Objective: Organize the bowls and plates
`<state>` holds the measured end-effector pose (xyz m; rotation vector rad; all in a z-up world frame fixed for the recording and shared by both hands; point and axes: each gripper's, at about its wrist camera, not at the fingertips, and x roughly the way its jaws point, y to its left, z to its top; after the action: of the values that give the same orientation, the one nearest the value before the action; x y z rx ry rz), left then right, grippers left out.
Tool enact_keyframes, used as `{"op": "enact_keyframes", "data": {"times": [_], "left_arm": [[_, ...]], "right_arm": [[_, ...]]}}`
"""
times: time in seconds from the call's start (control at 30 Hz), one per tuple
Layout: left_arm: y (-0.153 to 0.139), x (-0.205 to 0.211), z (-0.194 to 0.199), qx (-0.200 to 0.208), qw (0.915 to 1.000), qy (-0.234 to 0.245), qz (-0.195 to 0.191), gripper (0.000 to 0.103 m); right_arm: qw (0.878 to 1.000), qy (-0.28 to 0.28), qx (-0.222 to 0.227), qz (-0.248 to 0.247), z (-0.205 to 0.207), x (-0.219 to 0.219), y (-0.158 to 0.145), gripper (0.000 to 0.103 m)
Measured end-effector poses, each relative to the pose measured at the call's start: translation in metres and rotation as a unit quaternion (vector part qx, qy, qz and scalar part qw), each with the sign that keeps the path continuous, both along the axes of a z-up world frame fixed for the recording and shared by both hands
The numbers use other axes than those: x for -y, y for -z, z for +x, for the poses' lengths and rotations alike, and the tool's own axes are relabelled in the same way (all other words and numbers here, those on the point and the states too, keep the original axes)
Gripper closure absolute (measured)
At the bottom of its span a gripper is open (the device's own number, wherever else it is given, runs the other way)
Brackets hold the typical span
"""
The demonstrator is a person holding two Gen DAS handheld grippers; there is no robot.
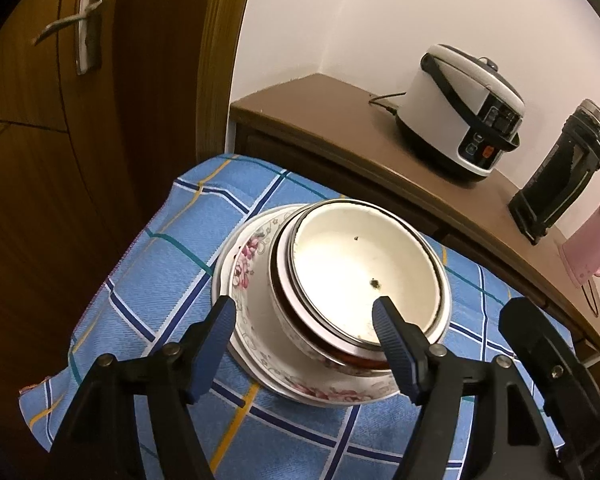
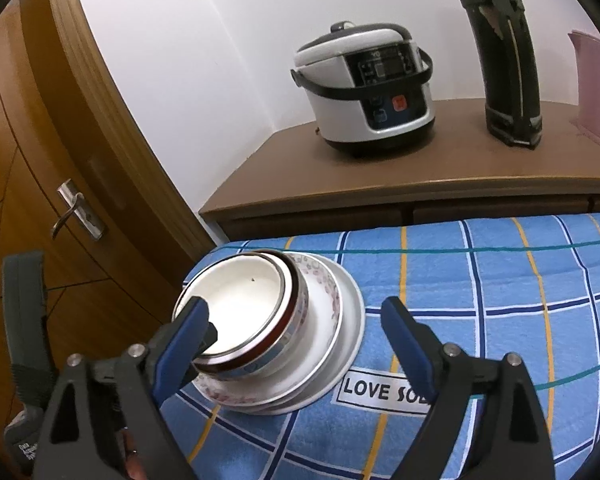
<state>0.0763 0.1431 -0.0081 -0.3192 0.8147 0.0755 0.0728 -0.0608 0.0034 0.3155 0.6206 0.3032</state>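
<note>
One stack of dishes stands on the blue checked cloth. On top is a white bowl with a metal rim. It is nested in a flowered bowl, which sits in a flowered deep plate on white plates. My left gripper is open: one finger is beside the plates' left edge and the other over the white bowl's inside. My right gripper is open too: its left finger is over the bowl's near rim and its right finger over bare cloth. Neither holds anything.
Behind the cloth a brown cabinet carries a white rice cooker, a black flask and a pink jug. A wooden door stands to the left. The cloth's left edge drops off close to the stack.
</note>
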Motion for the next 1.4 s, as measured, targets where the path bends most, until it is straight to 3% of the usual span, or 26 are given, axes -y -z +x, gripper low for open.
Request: {"op": "enact_keyframes", "data": {"times": [0.23, 0.33, 0.57, 0.93, 1.4], "left_arm": [[-0.009, 0.005, -0.013, 0.033, 0.9987, -0.01, 0.038, 0.03], [-0.014, 0.004, -0.022, 0.059, 0.9962, -0.026, 0.059, 0.024], [-0.028, 0.003, -0.039, 0.104, 0.9892, -0.048, 0.091, 0.023], [-0.03, 0.007, -0.046, 0.106, 0.9885, -0.04, 0.1, 0.023], [-0.032, 0.008, -0.067, 0.122, 0.9856, -0.034, 0.113, 0.023]], "right_arm": [[1.0, -0.006, 0.019, 0.005, -0.012, 0.003, 0.0, 0.007], [0.999, -0.008, 0.031, 0.007, -0.018, 0.004, -0.001, 0.005], [0.998, -0.009, 0.066, 0.019, -0.034, 0.011, -0.003, 0.002], [0.994, 0.003, 0.111, 0.005, -0.057, 0.015, -0.014, 0.0], [0.99, 0.009, 0.138, 0.003, -0.081, 0.02, -0.009, 0.0]]}}
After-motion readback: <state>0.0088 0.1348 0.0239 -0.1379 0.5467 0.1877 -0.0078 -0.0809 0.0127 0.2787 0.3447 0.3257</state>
